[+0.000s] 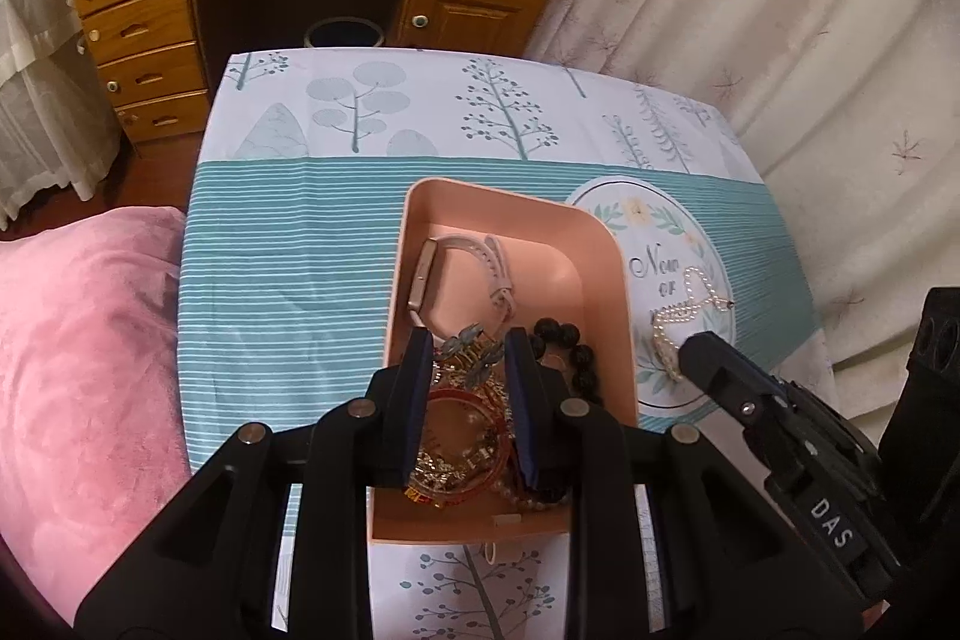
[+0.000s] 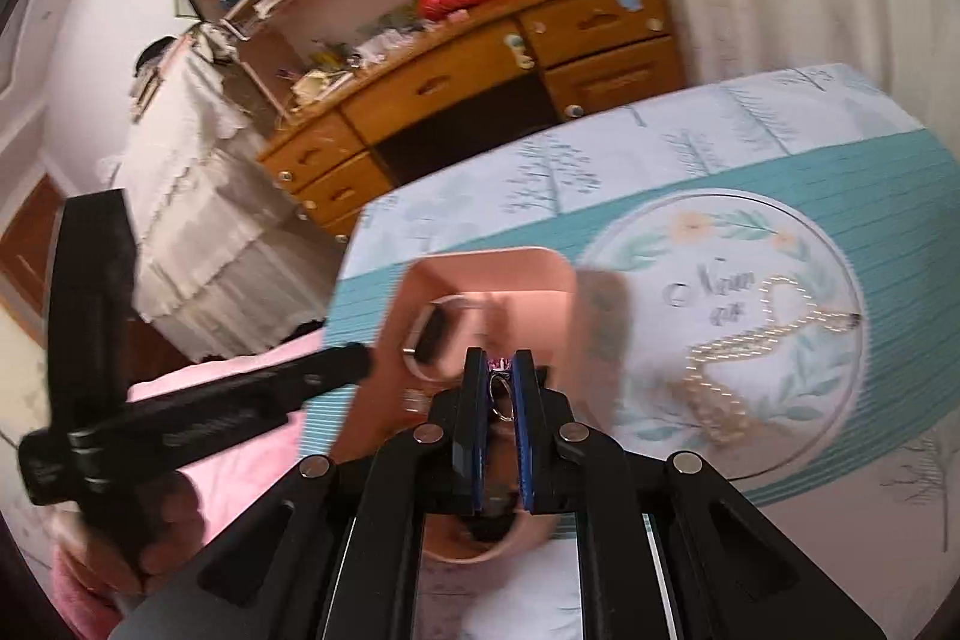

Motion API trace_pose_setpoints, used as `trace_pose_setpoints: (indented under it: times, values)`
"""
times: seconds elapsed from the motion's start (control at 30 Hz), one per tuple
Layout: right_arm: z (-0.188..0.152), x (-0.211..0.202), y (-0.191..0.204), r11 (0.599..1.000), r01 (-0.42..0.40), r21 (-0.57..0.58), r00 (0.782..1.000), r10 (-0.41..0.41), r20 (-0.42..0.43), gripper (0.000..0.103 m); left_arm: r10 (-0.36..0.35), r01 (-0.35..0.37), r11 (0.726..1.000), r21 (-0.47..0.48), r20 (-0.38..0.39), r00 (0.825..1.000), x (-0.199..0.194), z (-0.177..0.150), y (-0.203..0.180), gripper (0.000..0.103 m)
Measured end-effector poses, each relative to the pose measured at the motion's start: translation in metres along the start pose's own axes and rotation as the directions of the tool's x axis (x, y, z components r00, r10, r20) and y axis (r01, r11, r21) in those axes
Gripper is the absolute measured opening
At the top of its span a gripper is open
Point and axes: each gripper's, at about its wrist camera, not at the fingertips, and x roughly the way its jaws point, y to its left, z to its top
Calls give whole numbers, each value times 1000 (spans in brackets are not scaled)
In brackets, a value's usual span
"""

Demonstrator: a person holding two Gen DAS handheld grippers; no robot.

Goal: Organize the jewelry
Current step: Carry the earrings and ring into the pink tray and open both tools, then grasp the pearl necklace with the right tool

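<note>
A pink tray (image 1: 606, 244) sits on the tablecloth (image 1: 288, 244), heaped at its near end with jewelry: a red bangle (image 1: 462, 400) over gold chain, a leaf-shaped brooch (image 1: 474, 343), and black beads (image 1: 570, 340). A pale pink watch (image 1: 462, 274) lies alone at the far end. Outside the tray, to its right, a pearl necklace (image 1: 684, 310) lies in a loose tangle on the cloth's round emblem.

The left gripper (image 1: 468, 346) hangs over the heap, its jaws parted with nothing between them. The right gripper (image 2: 499, 370) is above the tray with jaws nearly closed on a ring (image 2: 503, 391), a small silver band with a pinkish top, though that view is blurred.
</note>
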Motion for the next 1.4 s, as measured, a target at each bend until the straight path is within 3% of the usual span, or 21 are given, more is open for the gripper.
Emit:
trace_pose_setpoints:
  times: [0.13,0.2,0.27,0.33,0.37,0.43,0.5,0.57,0.7,0.83,1.1,1.4]
  values:
    - [2,-1,8,998,-53,18,998,54,-13,11,9,-9,1000,-19,-6,1000,1,0,1,23]
    - [2,-1,8,998,-47,36,999,48,-20,24,22,-22,999,-25,-11,1000,2,0,2,24]
    - [2,0,3,998,-42,48,999,43,-25,30,35,-35,999,-34,-6,999,2,0,2,33]
    - [3,0,-6,997,-39,64,999,41,-28,30,48,-48,998,-38,2,999,3,1,1,59]
    - [3,0,-10,997,-26,68,999,28,-30,31,55,-55,998,-42,9,998,2,0,0,62]
    - [5,1,-22,998,11,68,999,-9,-31,40,60,-58,996,-63,27,998,1,-1,-2,62]
    - [5,4,-34,994,96,43,995,-94,-44,70,48,-44,995,-88,42,998,-1,-5,-4,62]
    - [3,6,-46,977,211,-15,976,-211,-52,79,46,-39,992,-117,61,997,-3,-9,-6,62]
    - [0,11,-76,938,330,-106,940,-338,-58,84,67,-51,989,-141,116,991,-14,-25,-16,63]
    - [-2,19,-109,918,353,-180,928,-368,-61,85,109,-86,983,-163,137,985,-22,-42,-22,64]
    - [-7,38,-125,883,284,-375,951,-310,-11,87,164,-125,962,-241,151,975,-29,-65,-30,65]
    - [3,66,-120,859,219,-463,964,-265,-35,90,195,-139,942,-304,160,968,-28,-72,-36,65]
